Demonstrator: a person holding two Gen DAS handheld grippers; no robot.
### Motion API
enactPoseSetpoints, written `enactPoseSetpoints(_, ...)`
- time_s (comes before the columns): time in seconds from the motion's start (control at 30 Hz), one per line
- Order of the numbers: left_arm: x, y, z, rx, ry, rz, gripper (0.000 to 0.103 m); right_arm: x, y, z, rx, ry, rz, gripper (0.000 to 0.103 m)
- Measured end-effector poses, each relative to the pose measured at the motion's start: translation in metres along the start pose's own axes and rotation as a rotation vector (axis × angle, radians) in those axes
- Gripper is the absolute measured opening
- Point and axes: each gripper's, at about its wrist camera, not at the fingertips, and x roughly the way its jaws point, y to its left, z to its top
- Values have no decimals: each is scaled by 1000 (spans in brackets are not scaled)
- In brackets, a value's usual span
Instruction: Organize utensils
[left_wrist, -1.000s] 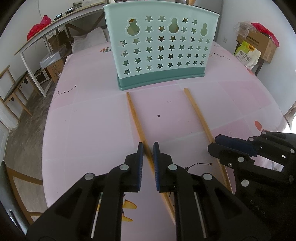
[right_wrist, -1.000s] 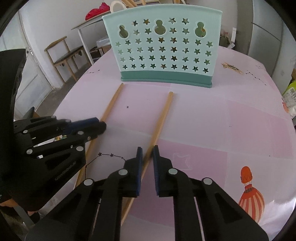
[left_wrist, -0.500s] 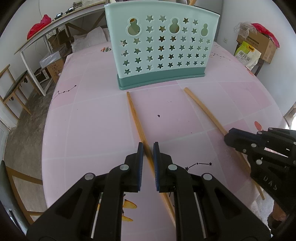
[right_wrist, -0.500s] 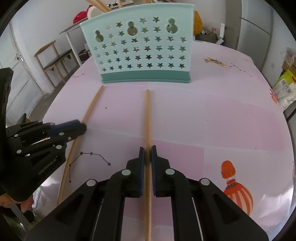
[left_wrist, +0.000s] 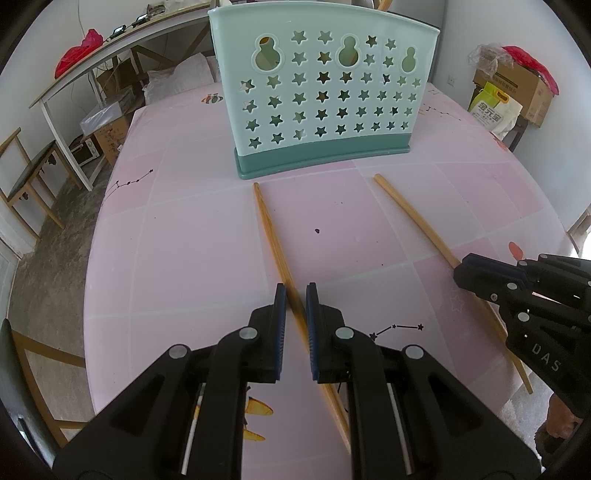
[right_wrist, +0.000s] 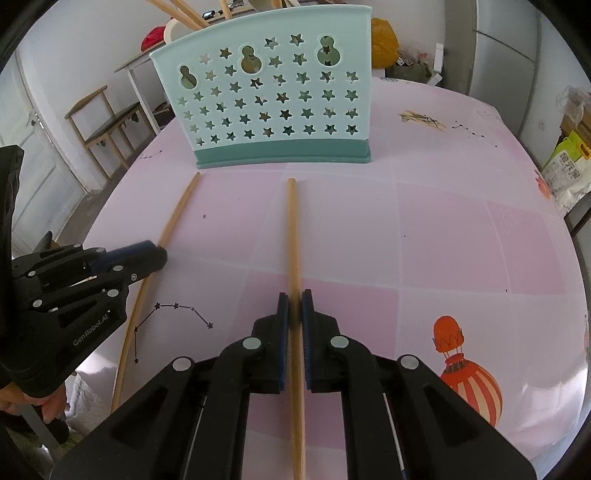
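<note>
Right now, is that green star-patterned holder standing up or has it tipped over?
Upright. The holder stands on its darker base, flat on the pink table, and stick ends poke up above its rim in the right wrist view.

Two chopsticks lying before the holder
Left chopstick (left_wrist: 275, 243) and right chopstick (right_wrist: 293, 236) pointing toward the star-cut teal holder (left_wrist: 321, 96)

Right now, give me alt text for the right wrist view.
The right hand-held gripper is shut on a wooden chopstick pointing toward a mint star-cutout utensil holder on a pink table. At left, the left hand-held gripper grips a second chopstick.
</note>
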Motion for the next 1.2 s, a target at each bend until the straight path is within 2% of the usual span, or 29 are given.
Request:
enactPoseSetpoints(0.63,-6,0,-3,-25,24,-25,9,-4,-9,-4,41,19,11,7)
enactPoseSetpoints(0.87,-12,13,-8,-122,61,-160,10,-9,-17,-9,86,58,44,8)
enactPoseSetpoints(0.93,-14,17,-4,-137,59,-184,13,-9,-20,-7,95,74,58,10)
enactPoseSetpoints(1.0,-14,18,1,-140,54,-200,23,-8,-21,-4,97,79,54,16)
enactPoseSetpoints(1.03,-11,18,6,-138,54,-201,23,-8,-21,-3,97,78,50,20)
enactPoseSetpoints(1.2,11,17,22,-116,63,-143,23,2,-16,13,66,71,29,21)
